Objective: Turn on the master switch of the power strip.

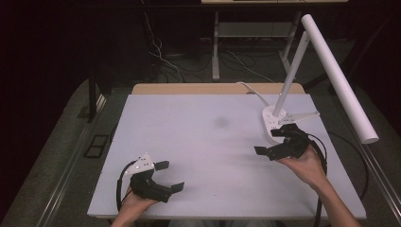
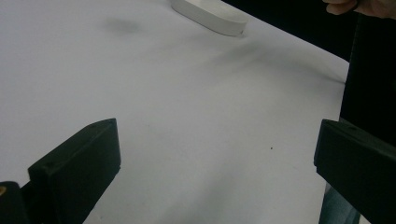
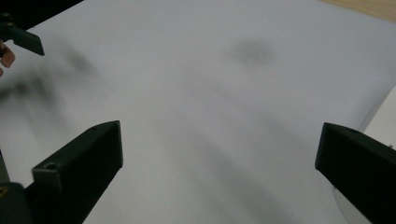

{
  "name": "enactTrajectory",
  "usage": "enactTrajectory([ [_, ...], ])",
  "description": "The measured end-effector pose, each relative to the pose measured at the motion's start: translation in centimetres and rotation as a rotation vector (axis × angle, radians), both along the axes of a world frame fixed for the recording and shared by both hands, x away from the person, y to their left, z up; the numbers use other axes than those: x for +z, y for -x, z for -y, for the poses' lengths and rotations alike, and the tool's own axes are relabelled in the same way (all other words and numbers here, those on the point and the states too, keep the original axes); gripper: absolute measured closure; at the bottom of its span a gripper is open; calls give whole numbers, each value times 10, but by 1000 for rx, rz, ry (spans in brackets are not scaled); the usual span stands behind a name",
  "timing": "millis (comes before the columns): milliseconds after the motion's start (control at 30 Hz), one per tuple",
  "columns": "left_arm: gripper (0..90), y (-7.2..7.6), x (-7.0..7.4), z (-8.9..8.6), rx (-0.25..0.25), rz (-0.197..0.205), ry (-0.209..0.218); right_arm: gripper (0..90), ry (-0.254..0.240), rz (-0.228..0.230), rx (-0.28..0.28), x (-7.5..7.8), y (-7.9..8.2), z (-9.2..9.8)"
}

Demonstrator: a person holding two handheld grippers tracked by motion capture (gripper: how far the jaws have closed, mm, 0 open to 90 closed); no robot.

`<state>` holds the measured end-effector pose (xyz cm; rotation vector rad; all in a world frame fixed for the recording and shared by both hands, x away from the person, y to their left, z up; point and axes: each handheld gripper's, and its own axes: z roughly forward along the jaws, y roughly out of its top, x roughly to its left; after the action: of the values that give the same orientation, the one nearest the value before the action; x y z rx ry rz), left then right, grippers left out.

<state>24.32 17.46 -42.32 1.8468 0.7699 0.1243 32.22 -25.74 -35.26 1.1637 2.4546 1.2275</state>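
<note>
Resting across a wooden desk, the white board (image 1: 208,142) is the largest item; it bears a faint grey smudge (image 1: 221,122) near its middle, seen again in the left gripper view (image 2: 122,25) and the right gripper view (image 3: 252,50).

Desk lamp (image 1: 338,78): white tube head raised over the board's right side, stem slanting down to an oval base (image 1: 272,124) on the board. The left gripper view catches that base (image 2: 210,16) as a flat white oval at the far edge.

Right forearm: enters from the bottom right, angled up and inward, palm under the tool. Right gripper (image 1: 273,142): held just beside the lamp base, over the board's right side, jaws spread wide with nothing between them. Its own view (image 3: 219,172) shows bare board between the two black jaws, and the other tool's jaw tip at the upper left.

Left hand: enters at the bottom left, gripping from below. Left gripper (image 1: 169,176): near the board's front left corner, grey three-cornered plate on top, jaws spread wide, holding nothing. Its own view (image 2: 217,170) shows bare board between the jaws.
</note>
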Motion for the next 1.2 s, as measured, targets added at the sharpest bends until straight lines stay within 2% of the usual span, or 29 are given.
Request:
enactTrajectory([
  [333,0,0,0,1,-10,1,-9,2,23,0,-1,8,-19,-4],
  [367,0,0,0,1,-7,1,-7,2,41,0,-5,10,-24,-5],
  [567,0,0,0,0,-7,1,-8,2,70,14,-4,16,-36,-7],
  [633,0,0,0,0,-7,0,-7,2,75,13,-7,16,-38,-8],
  [733,0,0,-1,1,-10,1,-10,2,112,14,-10,17,-45,-10],
  [1200,0,0,-1,2,-19,-1,-13,2,187,6,-15,19,-66,-19],
])
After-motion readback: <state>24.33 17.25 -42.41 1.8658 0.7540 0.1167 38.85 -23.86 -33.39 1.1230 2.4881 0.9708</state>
